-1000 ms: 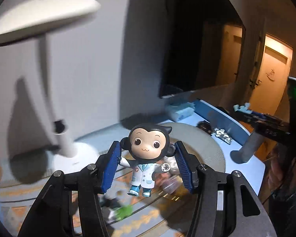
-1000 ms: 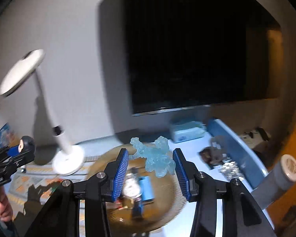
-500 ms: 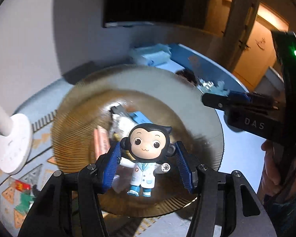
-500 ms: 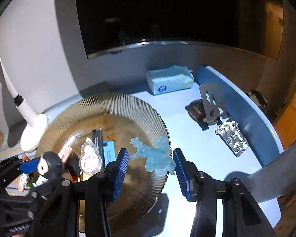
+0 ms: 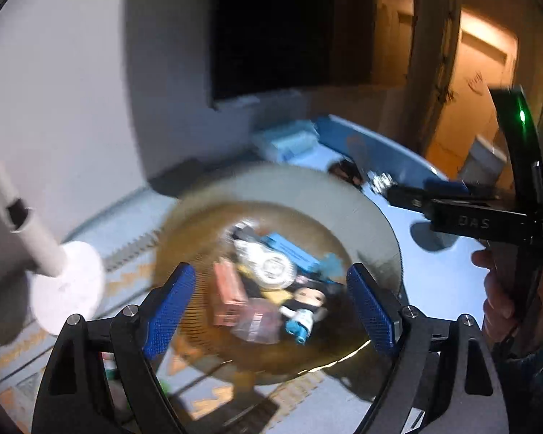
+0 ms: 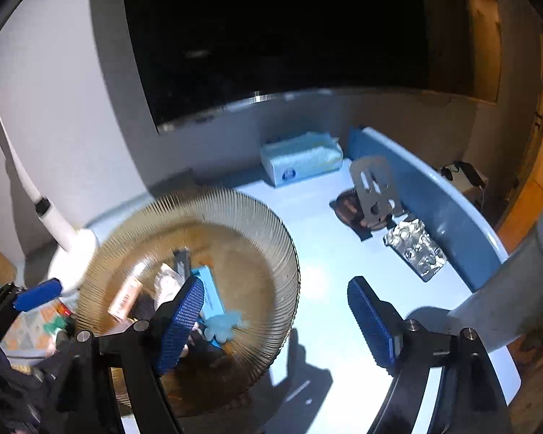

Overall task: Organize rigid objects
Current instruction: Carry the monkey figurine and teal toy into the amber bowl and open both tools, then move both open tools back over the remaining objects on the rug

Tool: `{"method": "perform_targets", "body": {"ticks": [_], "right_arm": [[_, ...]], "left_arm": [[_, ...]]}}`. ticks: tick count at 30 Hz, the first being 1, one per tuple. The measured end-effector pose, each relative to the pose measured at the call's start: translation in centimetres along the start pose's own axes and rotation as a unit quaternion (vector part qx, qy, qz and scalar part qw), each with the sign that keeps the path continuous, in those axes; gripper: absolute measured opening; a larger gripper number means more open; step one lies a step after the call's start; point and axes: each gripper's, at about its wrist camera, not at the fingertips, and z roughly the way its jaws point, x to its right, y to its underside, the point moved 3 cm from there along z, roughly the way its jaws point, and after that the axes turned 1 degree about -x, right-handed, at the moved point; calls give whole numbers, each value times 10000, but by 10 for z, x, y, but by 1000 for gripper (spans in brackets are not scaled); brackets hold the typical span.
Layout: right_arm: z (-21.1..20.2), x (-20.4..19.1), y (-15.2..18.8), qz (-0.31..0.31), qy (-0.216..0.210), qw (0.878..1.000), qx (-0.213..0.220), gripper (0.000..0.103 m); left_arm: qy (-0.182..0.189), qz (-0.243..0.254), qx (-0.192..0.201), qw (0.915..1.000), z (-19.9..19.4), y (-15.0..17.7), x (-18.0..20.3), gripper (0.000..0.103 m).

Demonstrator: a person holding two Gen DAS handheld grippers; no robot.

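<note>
Both claws are wide open right now with nothing in them. The left gripper (image 5: 273, 302) hangs over the amber ribbed glass plate (image 5: 373, 213), blue pads spread far apart, and the monkey figurine (image 5: 305, 311) in the white coat is lying on its side in the plate between them, touching neither pad. The shot is blurry, but next to the figurine you can make out a pinkish box (image 5: 228, 291), a round white thing (image 5: 271, 262) and a light blue box (image 5: 291, 251) all piled together in the middle of the plate. From the right wrist cam, the right gripper (image 6: 275, 316) is spread just as wide, sitting over the plate's near right edge, and the translucent blue figure (image 6: 222, 325) lies in the plate just beside its left pad. Elsewhere on the pale blue table (image 6: 329, 253): a tissue pack (image 6: 300, 161) near the wall, a metal stand (image 6: 374, 188), a foil blister pack (image 6: 414, 249), and the white lamp base (image 5: 67, 294) left of the plate.
</note>
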Motion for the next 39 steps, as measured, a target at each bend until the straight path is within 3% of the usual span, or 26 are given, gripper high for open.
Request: {"method": "perform_targets", "body": {"ticks": [10,16,22,27,30,34,39], "right_arm": [[-21,-43,2,-164,-446,9989,53,80],[-42,-99,4,-543,-912,9943,127,80],[-62,-174,19,-1176,-1410,9829,122,80],[-61,-225,50,-1715,-1594,9722,-25,80],[-46,-248,78,-1945,-1666,9662,-298,80],[-7,-261,119,-2073,-1681,9598,-868,80],[36,-264,147,-2066,-1521,9568,-1368,80]], "left_arm": [[-567,-796,606,9934,-96,19,-91,85],[-867,-1178,947,9847,-150,38,-136,85],[-1055,-1392,914,9804,-175,74,-166,85],[-1033,-1564,645,9802,-165,109,-183,85],[-1061,-1629,224,9807,-140,134,-189,85],[-1018,-1676,-296,9801,-95,166,-189,85],[-1068,-1483,-745,9803,-51,178,-179,85]]}}
